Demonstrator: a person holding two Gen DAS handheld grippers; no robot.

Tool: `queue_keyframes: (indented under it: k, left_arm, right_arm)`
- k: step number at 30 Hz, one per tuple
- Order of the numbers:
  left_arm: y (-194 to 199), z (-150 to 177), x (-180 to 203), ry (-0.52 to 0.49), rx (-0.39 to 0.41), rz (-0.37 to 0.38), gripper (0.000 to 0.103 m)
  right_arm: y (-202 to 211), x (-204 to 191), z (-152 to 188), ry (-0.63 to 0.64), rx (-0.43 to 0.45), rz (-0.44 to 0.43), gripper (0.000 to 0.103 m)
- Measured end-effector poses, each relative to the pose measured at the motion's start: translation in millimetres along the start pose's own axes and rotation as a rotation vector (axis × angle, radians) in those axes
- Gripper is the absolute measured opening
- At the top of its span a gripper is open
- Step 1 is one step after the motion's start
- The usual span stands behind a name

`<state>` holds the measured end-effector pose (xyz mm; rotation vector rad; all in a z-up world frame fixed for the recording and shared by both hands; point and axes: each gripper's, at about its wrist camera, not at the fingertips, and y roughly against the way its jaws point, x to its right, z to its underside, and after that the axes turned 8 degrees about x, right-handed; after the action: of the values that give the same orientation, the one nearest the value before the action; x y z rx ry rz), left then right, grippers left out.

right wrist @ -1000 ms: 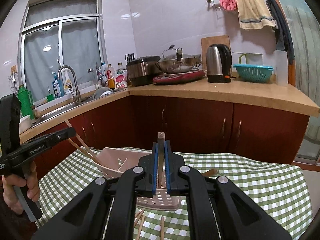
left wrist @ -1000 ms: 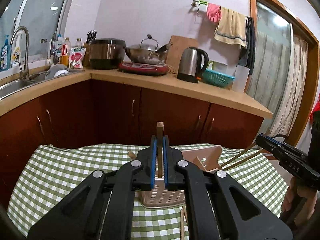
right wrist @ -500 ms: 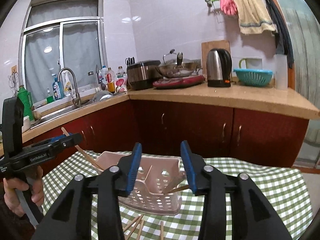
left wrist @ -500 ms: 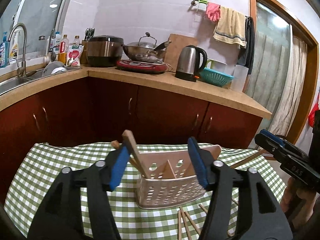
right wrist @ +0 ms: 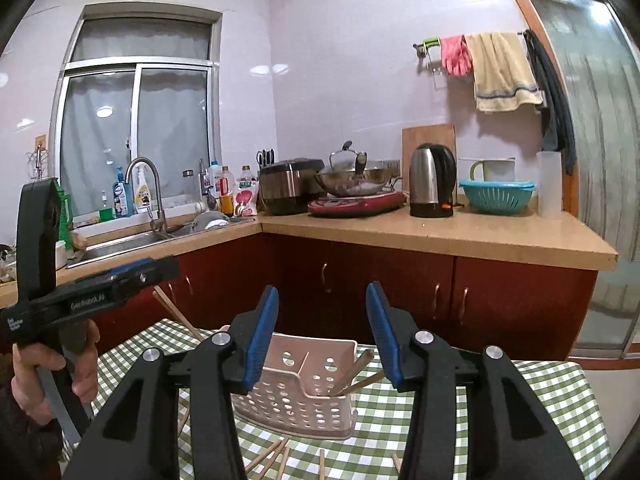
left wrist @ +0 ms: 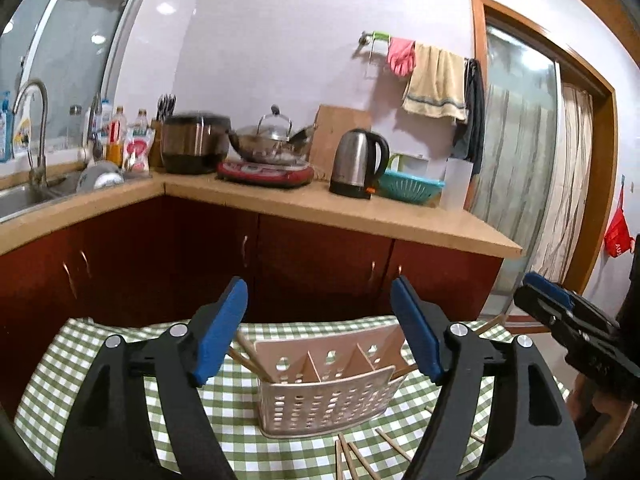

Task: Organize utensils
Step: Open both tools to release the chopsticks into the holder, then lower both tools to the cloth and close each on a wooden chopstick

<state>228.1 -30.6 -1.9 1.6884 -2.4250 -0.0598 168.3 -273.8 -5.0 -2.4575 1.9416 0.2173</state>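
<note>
Wooden chopsticks (left wrist: 246, 354) are leaning in the basket (left wrist: 328, 396); our left gripper (left wrist: 320, 332) and right gripper (right wrist: 322, 330), just opening, are holding nothing. Next, we are judging, loose sticks (right wrist: 264, 456) before the basket need picking.

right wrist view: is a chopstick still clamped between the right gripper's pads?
No: the right gripper stands open with nothing between its blue pads, and chopsticks lean inside the slotted basket beyond.
</note>
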Motion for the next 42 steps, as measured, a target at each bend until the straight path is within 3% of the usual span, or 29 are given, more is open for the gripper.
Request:
queue_keyframes:
  k: [7,12,26,30,34,42]
  left_arm:
    - [34,-10,9,-0.057,0.103,-0.050,0.073]
    - [59,2,12,-0.090,0.111,-0.101,0.073]
    - [96,113,-14,-0.019,-0.121,-0.229,0.073]
    - [107,139,-17,-0.017,-0.166,-0.249,0.067]
    - [114,164,-19,0.008,-0.225,-0.254,0.059]
    - [117,207,-10,0.010,-0.322,-0.239,0.053]
  right_arm:
    - [20,2,6,-0.016,-0.002,0.008,0.046]
    - [40,4,25,-0.023,-0.001,0.024,0.046]
    - [99,2,131,0.002,-0.122,0.029,0.046]
    - [108,3,157,0.007,-0.175,0.016,0.046]
    - [113,4,181,0.011,-0.231,0.005,0.039]
    - [118,5,214,0.006,-0.310,-0.008,0.028]
